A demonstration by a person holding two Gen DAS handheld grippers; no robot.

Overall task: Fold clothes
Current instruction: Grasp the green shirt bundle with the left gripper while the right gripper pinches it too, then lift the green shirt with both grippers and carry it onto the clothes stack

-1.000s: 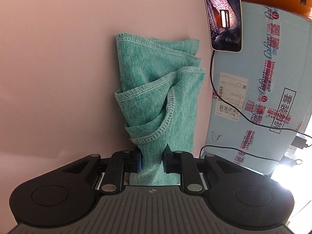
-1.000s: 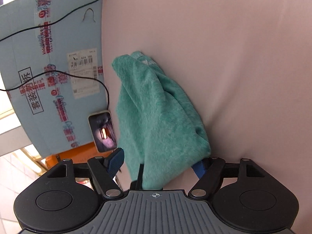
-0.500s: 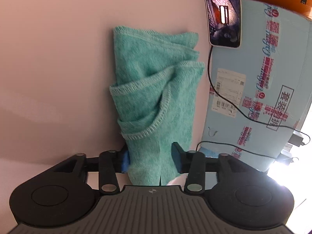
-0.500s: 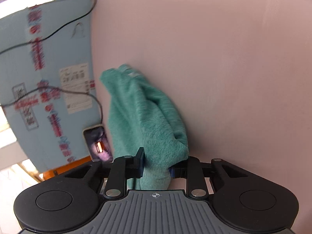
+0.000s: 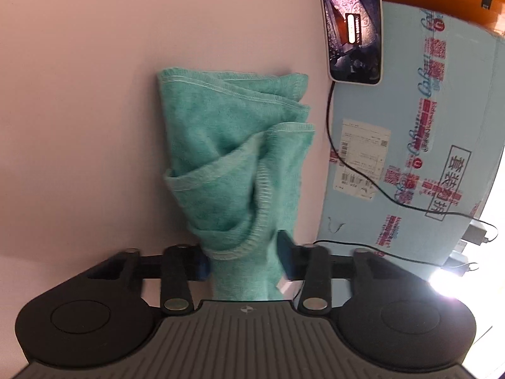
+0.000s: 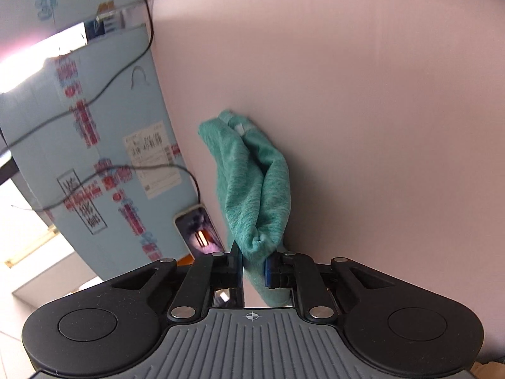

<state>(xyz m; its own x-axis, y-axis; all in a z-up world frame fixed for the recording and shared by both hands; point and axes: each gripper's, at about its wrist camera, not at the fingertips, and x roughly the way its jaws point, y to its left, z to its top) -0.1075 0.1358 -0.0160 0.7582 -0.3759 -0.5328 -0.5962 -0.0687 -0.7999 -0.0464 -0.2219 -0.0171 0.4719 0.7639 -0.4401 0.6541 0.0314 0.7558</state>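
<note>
Right gripper (image 6: pixel 253 260): clamped on one end of the cloth (image 6: pixel 252 189), blue pads pressed into a bunched fold, jaws narrow.
Left gripper (image 5: pixel 243 257): jaws apart, one blue pad at each side of the cloth's near end; the left pad touches the fabric, the right pad stands just clear of it.
Cloth (image 5: pixel 235 164): teal knit with stitched hems, folded into several layers and gathered into a long bundle lying on the table (image 5: pixel 79 94); it reaches from each gripper away across the surface.
Cloth edges: in the left view the hemmed layers overlap and open like a pocket near the jaws; the far end lies flat with its hem across.
Label: a small white tag (image 6: pixel 240 129) shows at the far end in the right view.
Table (image 6: pixel 378 126): pale pink, plain.
Box (image 5: pixel 410 142): light blue, with red printed tape and a white shipping label, beside the table.
Phone (image 5: pixel 353 28): lit screen, lying at the table's edge near the box, a black cable (image 5: pixel 363 173) running from it over the box.
</note>
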